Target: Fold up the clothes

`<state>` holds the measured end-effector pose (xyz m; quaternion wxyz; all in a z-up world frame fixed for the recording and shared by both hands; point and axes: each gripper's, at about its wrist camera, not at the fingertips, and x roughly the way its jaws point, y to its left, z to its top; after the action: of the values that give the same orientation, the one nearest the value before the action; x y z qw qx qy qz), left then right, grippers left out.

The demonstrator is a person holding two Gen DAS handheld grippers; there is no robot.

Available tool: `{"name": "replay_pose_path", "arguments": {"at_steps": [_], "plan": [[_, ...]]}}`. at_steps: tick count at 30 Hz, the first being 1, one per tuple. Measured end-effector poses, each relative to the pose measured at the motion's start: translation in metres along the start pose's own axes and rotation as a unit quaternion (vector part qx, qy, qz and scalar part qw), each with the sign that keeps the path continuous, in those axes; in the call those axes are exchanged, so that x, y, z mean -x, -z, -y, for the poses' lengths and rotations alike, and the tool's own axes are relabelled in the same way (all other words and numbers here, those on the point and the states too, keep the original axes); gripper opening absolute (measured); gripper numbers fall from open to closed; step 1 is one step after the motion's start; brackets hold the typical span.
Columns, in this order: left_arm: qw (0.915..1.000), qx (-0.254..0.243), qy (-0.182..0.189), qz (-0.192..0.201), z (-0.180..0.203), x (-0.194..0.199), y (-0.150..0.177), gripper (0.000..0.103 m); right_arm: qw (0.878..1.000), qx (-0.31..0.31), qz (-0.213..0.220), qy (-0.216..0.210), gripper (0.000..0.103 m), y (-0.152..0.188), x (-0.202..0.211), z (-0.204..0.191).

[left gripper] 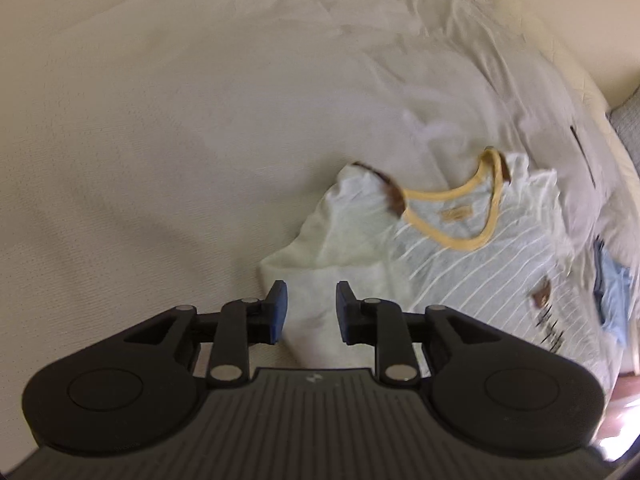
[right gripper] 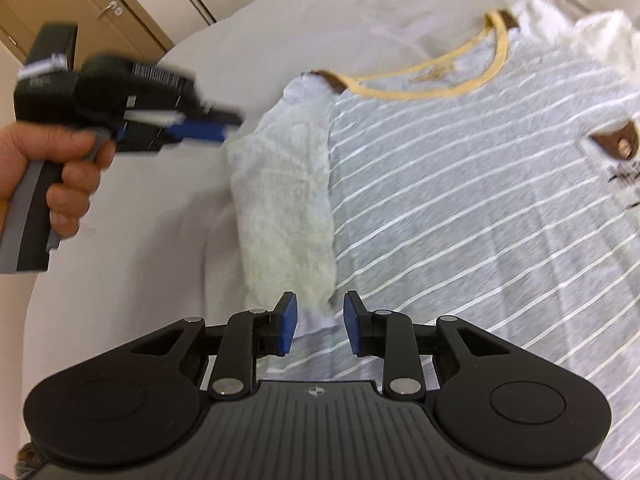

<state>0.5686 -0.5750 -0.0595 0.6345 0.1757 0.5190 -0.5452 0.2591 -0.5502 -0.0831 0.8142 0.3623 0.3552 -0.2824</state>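
We see a bed [left gripper: 160, 120] with a pale sheet filling both views, rumpled toward its far right. On it lies a grey striped shirt [right gripper: 460, 200] with a yellow neckline [right gripper: 424, 88], spread flat, collar at the far end. Its white sleeve [right gripper: 284, 208] is folded inward along the left edge of the body. In the left wrist view a blue garment [left gripper: 612, 288] lies at the right, just past the shirt. Far left in the right wrist view stands a wooden door [right gripper: 80, 4] with a handle.

Our left tongs [left gripper: 311, 310] hover over the sleeve's near end, jaws narrowly apart, nothing pinched between them. The right tongs [right gripper: 319, 322] hang over the sleeve cuff where it meets the striped body, also a narrow gap, pads clear of the cloth. Our left hand [right gripper: 52, 176] grips its tool's handle at the left, blurred, above bare sheet. Nothing lies between either tongs and the shirt.
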Motion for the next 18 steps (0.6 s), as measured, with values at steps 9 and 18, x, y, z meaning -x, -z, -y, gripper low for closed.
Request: {"name": "replay_pose_path", "arguments": {"at_steps": [9, 18], "plan": [[0.9979, -0.046, -0.045, 0.007, 0.004, -0.037, 0.001, 0.019, 0.992, 0.109, -0.014, -0.063, 0.031, 0.005, -0.019, -0.033], [0.9954, -0.06, -0.065, 0.036, -0.003, -0.019, 0.001, 0.016, 0.985, 0.126, -0.086, -0.08, 0.031, 0.033, -0.022, -0.031]]}}
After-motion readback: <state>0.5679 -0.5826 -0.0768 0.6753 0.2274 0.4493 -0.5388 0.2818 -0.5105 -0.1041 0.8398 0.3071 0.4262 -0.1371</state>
